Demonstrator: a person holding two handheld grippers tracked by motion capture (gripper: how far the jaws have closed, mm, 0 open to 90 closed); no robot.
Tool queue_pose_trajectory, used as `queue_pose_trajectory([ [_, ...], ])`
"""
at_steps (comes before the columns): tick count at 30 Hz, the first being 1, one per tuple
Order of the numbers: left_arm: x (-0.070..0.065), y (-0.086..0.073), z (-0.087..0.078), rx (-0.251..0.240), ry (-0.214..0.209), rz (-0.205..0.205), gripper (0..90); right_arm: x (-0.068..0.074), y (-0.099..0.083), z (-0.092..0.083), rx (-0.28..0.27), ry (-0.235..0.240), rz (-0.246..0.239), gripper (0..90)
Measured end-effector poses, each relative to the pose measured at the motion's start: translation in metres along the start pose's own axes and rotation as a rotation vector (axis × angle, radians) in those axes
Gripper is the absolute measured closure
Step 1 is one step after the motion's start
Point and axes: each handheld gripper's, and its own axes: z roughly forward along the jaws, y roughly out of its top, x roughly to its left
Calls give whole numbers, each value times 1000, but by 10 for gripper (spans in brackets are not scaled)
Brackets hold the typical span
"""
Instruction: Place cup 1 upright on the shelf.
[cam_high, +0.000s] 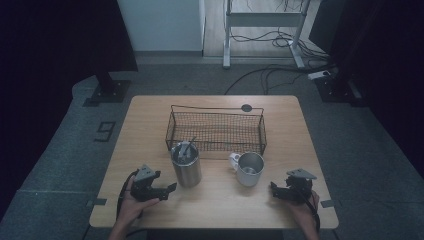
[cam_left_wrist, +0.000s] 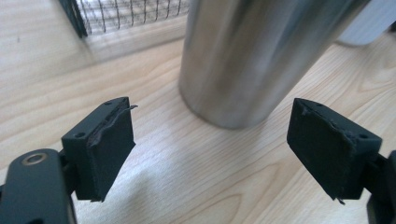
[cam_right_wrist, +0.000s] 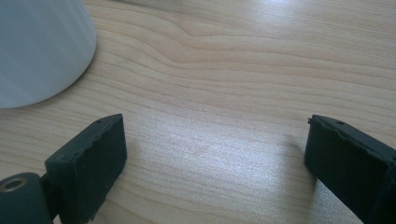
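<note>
Steel tumbler (cam_high: 186, 166) stands upright on the table (cam_high: 150, 120), long axis vertical, mouth up with a lid and a small tab poking out the top; it sits just in front of the wire basket (cam_high: 216, 127), left of the white mug (cam_high: 248, 168). Left gripper (cam_high: 167, 190) jaws wide apart, nothing between them, aimed at the tumbler's base, close but not touching. Right gripper (cam_high: 274, 189) jaws also apart and empty, low over bare wood near the mug

surface: light wooden tabletop (cam_high: 150, 125) | centre-back: wire basket (cam_high: 216, 129) | front of basket: upright steel tumbler (cam_high: 186, 164), metal mug (cam_high: 249, 168), apart | far edge: dark round grommet (cam_high: 246, 107)
</note>
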Motion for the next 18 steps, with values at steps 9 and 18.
queue_pose_trajectory([
  [9,-8,8,-8,-75,-14,0,154,0,0,0,-1,-2,4,63],
  [18,-14,16,-15,-128,-18,6,134,0,0,0,0,-8,10,67],
])
